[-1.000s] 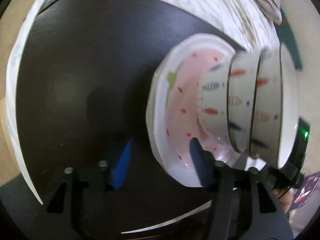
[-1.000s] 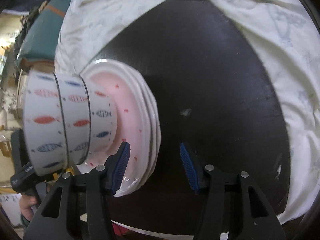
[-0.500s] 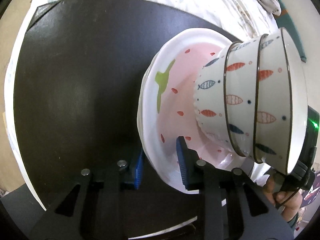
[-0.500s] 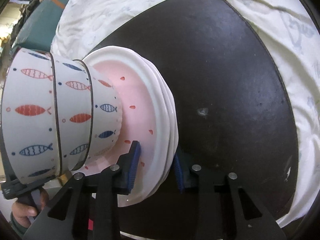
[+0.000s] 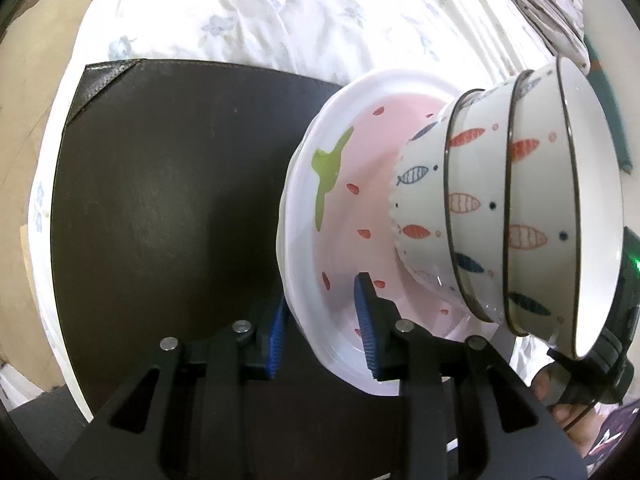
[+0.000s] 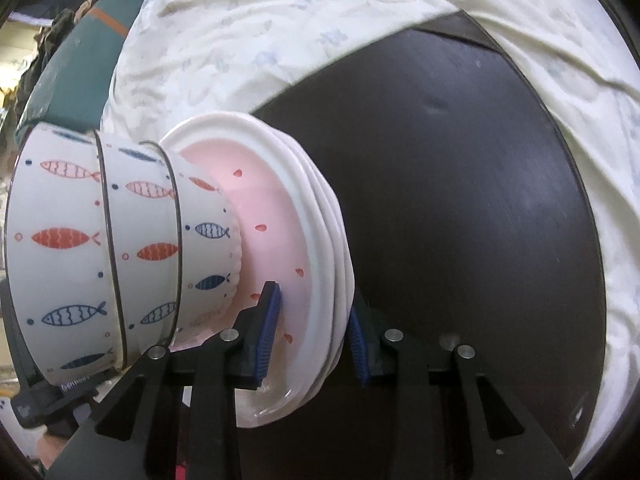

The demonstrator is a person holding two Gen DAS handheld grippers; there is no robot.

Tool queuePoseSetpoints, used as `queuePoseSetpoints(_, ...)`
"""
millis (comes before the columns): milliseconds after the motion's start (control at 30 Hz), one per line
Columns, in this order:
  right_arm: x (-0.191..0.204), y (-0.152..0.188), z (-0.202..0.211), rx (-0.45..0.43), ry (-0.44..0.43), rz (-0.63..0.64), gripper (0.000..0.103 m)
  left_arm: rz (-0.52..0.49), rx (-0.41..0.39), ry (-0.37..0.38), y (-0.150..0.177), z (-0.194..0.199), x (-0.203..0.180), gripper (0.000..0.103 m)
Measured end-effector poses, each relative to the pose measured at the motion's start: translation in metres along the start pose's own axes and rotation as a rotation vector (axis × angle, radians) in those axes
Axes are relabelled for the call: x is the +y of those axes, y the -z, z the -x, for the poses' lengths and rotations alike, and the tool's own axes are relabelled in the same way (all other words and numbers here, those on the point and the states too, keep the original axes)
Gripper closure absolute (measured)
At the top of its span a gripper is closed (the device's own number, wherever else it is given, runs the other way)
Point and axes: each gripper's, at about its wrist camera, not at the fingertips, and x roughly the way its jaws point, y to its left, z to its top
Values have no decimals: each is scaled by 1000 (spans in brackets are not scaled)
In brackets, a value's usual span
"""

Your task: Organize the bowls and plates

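Got my left hand-held gripper (image 5: 322,330) and right hand-held gripper (image 6: 310,328) each pinched narrow on opposite rims of the plate stack (image 6: 320,240) — two grips so it stays level over the dark worktop (image 5: 168,200). Three nested fish bowls (image 5: 520,216) sit on the top pink plate, just past my fingers, all empty.
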Motion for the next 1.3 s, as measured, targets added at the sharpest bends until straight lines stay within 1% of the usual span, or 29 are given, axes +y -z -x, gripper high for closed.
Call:
queuePoseSetpoints(200,3,-12,-3,-22,1,-34,68,10,-56,-9,1,9,5,75)
queuePoseSetpoints(300,2,-15,-4,-23,-3,-62,69,-34,-67,-21,12,12,4,75)
queuePoseSetpoints(367,6,-15,-3,-33,8,-49,69,-51,-89,-39,25,19,8,75)
queuePoseSetpoints(400,5,-12,2,-44,21,-37,70,-47,-103,-37,27,20,1,74)
queuePoseSetpoints(433,7,-10,6,-53,36,-23,69,-41,-119,-26,26,23,7,73)
queuePoseSetpoints(533,5,-2,20,-101,83,-2,69,-35,-176,-32,30,47,18,72)
queuePoseSetpoints(600,0,5,33,-139,102,16,69,-92,-242,-38,39,62,13,72)
queuePoseSetpoints(700,0,14,49,-191,113,54,69,-161,-316,-65,54,82,5,72)
queuePoseSetpoints(800,8,28,68,-257,124,119,66,-205,-350,-87,70,95,-2,72)
queuePoseSetpoints(833,12,34,76,-278,128,144,65,-235,-361,-93,76,100,-7,72)
queuePoseSetpoints(900,21,44,89,-305,116,186,63,-276,-406,-123,76,108,-14,72)
queuePoseSetpoints(933,23,49,96,-315,104,201,59,-288,-437,-131,82,116,-17,72)
queuePoseSetpoints(967,23,54,105,-326,91,211,57,-290,-453,-129,79,121,-16,72)
queuePoseSetpoints(1033,31,69,122,-358,78,234,46,-290,-483,-111,87,136,-16,72)
queuePoseSetpoints(1067,39,76,129,-380,74,253,43,-289,-499,-112,97,141,-19,72)
queuePoseSetpoints(1100,48,77,134,-396,75,271,42,-291,-507,-115,93,144,-18,72)
queuePoseSetpoints(1133,51,83,140,-413,79,286,38,-296,-515,-110,100,147,-19,72)
queuePoseSetpoints(1200,58,98,154,-455,83,314,29,-319,-522,-91,107,149,-20,71)
queuePoseSetpoints(1233,59,106,162,-479,88,322,21,-340,-525,-88,112,149,-21,71)
queuePoseSetpoints(1267,60,114,168,-500,93,331,16,-351,-529,-96,114,148,-22,70)
queuePoseSetpoints(1300,59,121,172,-513,98,339,14,-360,-535,-107,117,146,-21,70)
